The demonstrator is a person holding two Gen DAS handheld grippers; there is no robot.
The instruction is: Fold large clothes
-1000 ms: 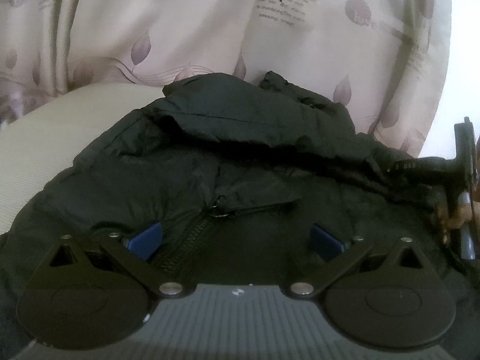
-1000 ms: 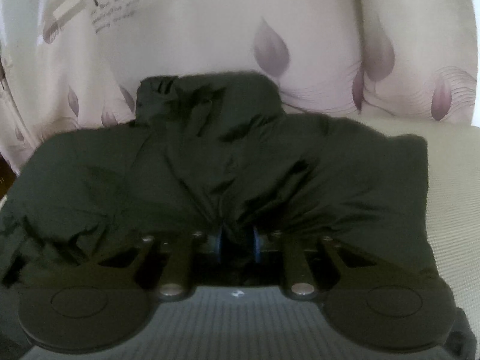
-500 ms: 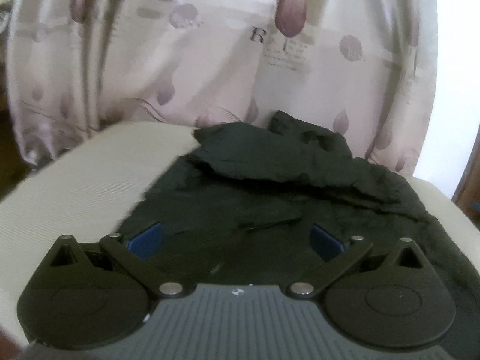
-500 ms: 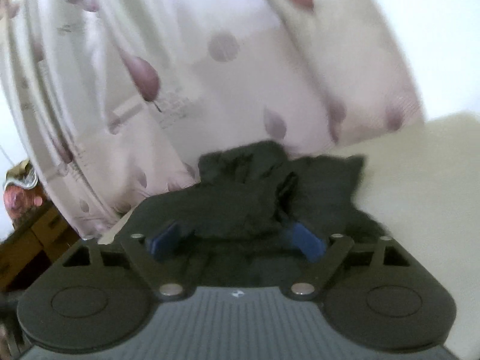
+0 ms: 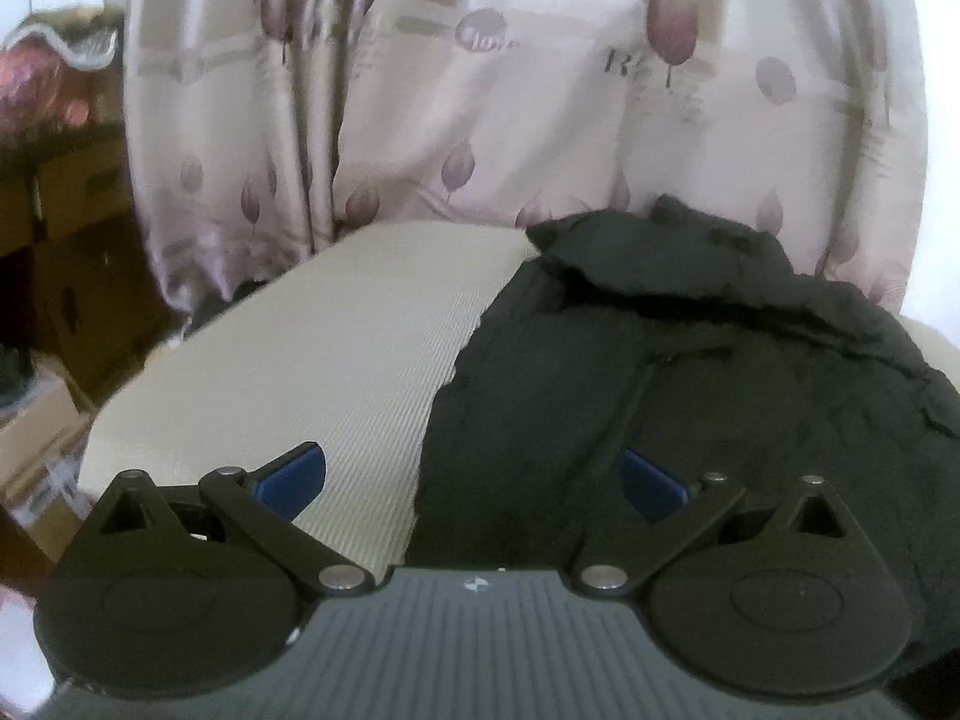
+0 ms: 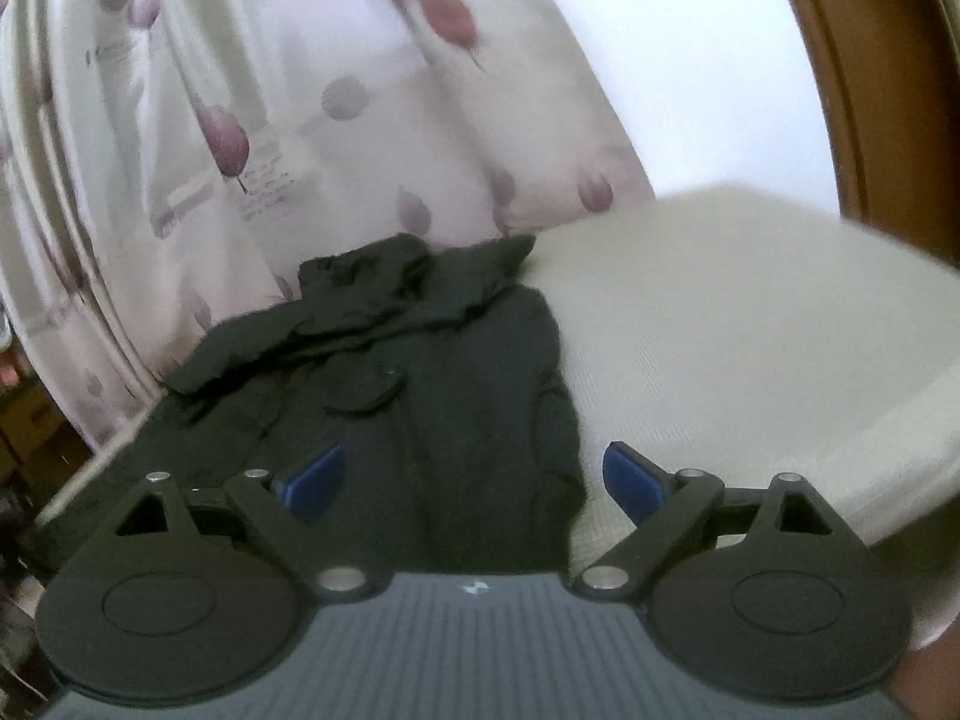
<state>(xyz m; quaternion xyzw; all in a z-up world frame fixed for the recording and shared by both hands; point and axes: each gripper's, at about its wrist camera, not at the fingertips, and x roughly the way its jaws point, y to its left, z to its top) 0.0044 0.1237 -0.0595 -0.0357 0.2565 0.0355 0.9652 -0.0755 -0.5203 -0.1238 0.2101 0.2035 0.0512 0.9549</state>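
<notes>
A black padded jacket (image 5: 690, 372) lies folded on a cream ribbed mattress (image 5: 312, 360), its hood bunched at the far end by the curtain. My left gripper (image 5: 474, 477) hovers over the jacket's near left edge, open, nothing between its blue pads (image 5: 291, 477). In the right wrist view the same jacket (image 6: 420, 372) lies left of centre on the mattress (image 6: 720, 324). My right gripper (image 6: 474, 477) is over the jacket's near right edge, its jaws still opening wide, with nothing gripped between the pads (image 6: 630, 480).
A pale curtain with purple leaf print (image 5: 480, 90) hangs right behind the mattress. Cardboard boxes (image 5: 66, 228) stand at the far left beyond the mattress edge. A brown wooden frame (image 6: 864, 78) rises at the right.
Both grippers pulled back from the jacket, left one shifting left, right one shifting right. The right gripper, earlier shut on a fold of the jacket, let go and opened wide.
</notes>
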